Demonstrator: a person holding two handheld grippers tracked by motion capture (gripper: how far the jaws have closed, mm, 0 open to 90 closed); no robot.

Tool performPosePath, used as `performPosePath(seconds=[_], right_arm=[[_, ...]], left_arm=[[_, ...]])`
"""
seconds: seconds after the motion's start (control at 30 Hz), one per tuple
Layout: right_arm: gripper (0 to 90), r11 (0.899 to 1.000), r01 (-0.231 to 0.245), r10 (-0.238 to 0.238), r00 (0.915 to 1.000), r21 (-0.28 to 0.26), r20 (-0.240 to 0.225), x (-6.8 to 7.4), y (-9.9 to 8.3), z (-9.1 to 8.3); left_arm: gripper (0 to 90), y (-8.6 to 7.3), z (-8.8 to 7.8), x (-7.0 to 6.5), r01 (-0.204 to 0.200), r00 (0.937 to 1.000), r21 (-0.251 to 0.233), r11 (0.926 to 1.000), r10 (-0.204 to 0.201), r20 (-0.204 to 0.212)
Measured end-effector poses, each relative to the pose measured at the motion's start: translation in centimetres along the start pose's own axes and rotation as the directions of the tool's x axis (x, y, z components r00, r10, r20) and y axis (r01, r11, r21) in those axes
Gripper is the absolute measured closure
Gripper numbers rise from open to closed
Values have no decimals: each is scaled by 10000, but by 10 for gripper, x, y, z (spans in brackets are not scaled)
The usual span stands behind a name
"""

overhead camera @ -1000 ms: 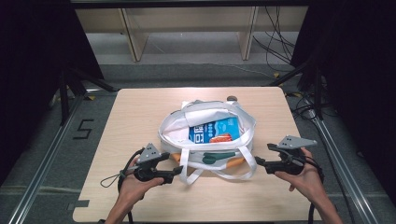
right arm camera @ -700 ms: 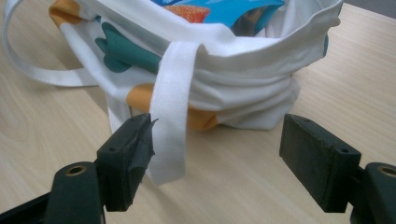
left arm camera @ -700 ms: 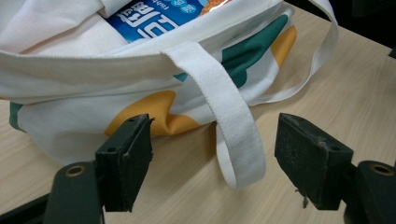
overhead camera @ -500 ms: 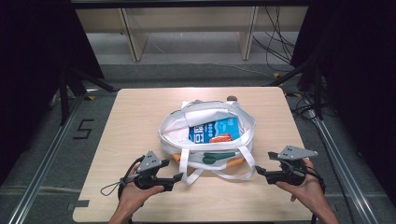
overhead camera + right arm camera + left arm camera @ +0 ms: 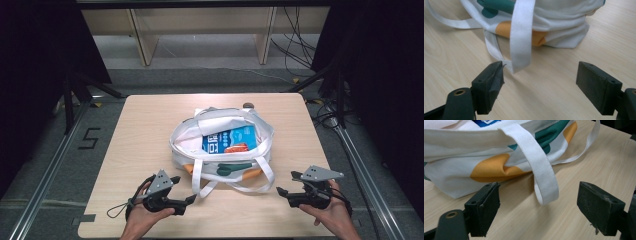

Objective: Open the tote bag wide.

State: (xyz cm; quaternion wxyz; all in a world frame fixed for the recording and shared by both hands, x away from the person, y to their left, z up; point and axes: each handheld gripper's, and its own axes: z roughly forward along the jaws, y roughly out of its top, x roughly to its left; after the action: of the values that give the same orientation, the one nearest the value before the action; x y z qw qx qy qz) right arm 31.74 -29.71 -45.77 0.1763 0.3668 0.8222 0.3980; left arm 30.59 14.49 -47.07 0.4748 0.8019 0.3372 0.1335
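White tote on the table, both hand-held grippers open in front of it.

The bag [image 5: 220, 150], printed in orange and green, lies mid-table [image 5: 150, 125] with a blue packet [image 5: 230, 140] inside; its print is too small to read. Left hand-held gripper [image 5: 182, 192] and right hand-held gripper [image 5: 285, 182] have just widened, each facing a handle strap [image 5: 541, 170], empty.

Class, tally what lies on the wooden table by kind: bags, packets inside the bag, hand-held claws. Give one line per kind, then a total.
White cloth tote bag with green and orange patches: 1
Blue printed packet inside it: 1
Black hand-held claws, left claw and right claw, both open: 2
Total: 4
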Motion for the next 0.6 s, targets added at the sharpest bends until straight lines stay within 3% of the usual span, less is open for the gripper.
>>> performPosePath(seconds=[0.07,0.1,0.13,0.17,0.2,0.23,0.27,0.37,0.43,0.47,0.53,0.57,0.6], right_arm=[[228,9998,-182,186,9994,112,-300,2,-3,1],[228,9998,-117,122,9994,157,-312,3,-4,0],[227,9992,-326,335,9988,241,-366,6,-5,0],[224,9997,-205,207,9997,145,-126,7,-7,0],[225,9999,-70,72,9998,114,-158,6,-9,0],[225,9997,-154,157,9997,174,-175,9,-11,0],[225,9997,-87,91,9998,228,-178,10,-14,0],[225,9992,79,-72,9998,404,-183,12,-20,1],[227,9986,-140,152,9996,509,-231,17,-24,1],[227,9986,75,-59,9995,526,-318,16,-26,1],[228,9973,-250,275,9990,697,-350,20,-29,0],[227,9981,56,-35,9994,610,-341,18,-31,0],[228,9979,48,-22,9992,653,-388,19,-32,0]], left_arm=[[178,-3,1,-1,143,9999,-55,9999,-143,-7],[178,-3,0,0,-150,9999,74,9999,151,-40],[178,-5,0,0,-140,9999,121,9998,140,18],[178,-8,1,-2,133,9999,86,9999,-133,28],[177,-9,1,-3,127,9999,175,9998,-127,-52],[177,-11,1,-3,-62,10000,167,9998,61,44],[177,-13,1,-4,69,10000,263,9996,-69,11],[175,-17,1,-7,-78,9999,401,9992,82,-89],[174,-19,2,-9,-158,9999,408,9990,160,-45],[174,-20,1,-9,-136,9998,587,9982,144,-139],[173,-21,2,-11,-55,9999,529,9986,61,-109],[174,-21,0,-9,-322,9994,684,9971,330,-98],[174,-21,1,-10,-262,9996,523,9983,267,-91]])
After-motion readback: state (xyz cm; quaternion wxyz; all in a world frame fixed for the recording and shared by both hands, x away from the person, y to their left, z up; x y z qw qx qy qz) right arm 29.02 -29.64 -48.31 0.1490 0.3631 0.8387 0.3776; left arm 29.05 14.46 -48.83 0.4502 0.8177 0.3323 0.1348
